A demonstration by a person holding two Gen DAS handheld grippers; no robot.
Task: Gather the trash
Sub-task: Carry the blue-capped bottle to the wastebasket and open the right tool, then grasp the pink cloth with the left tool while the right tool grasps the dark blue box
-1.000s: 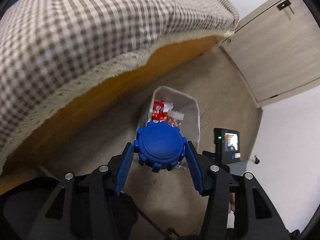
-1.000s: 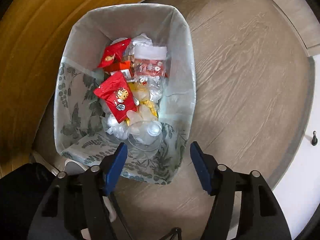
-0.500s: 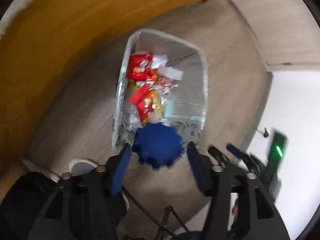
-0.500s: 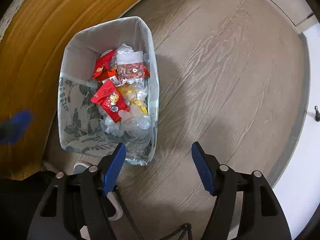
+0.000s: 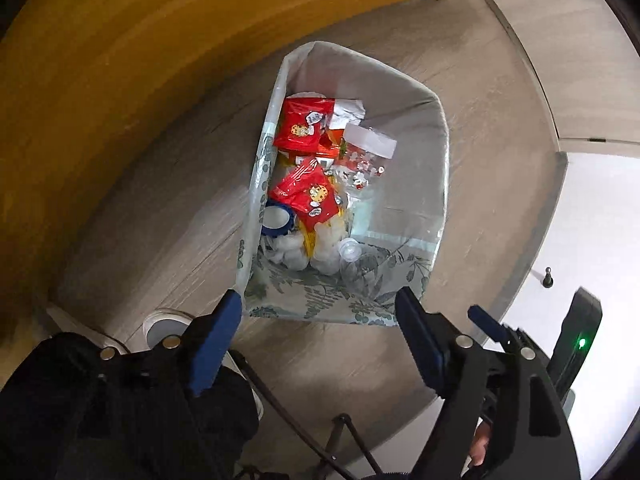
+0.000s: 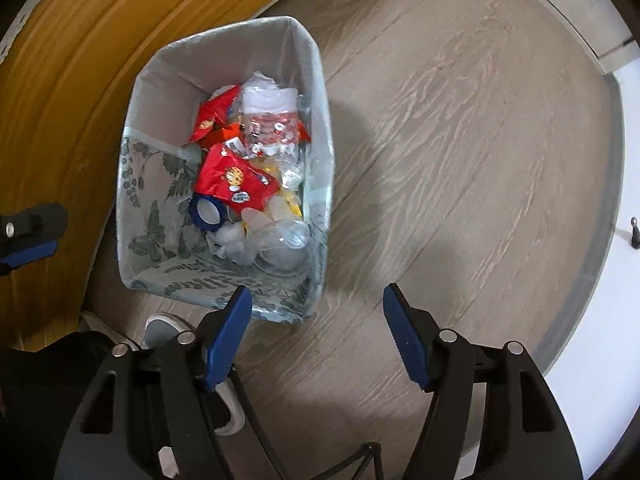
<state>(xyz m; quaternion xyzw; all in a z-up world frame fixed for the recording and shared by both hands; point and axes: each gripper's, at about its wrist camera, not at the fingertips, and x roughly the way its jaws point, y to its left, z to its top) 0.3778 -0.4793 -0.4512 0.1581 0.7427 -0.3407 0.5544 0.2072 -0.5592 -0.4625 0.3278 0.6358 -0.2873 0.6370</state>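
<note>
The left gripper [image 5: 318,320] is held above the near rim of the bin [image 5: 438,184] with its jaws opening and nothing between them, while the blue cap [image 5: 276,219] is seen ahead of and below the jaws, lodged among red wrappers [image 5: 308,196] and clear plastic inside the bin. The right gripper [image 6: 316,312] is pointed down at the floor [image 6: 460,140] with its jaws released and empty, the bin lying ahead and to their left. The drop-off step is judged done, so the next move calls for both grippers to be lifted clear and more trash to be sought.
</note>
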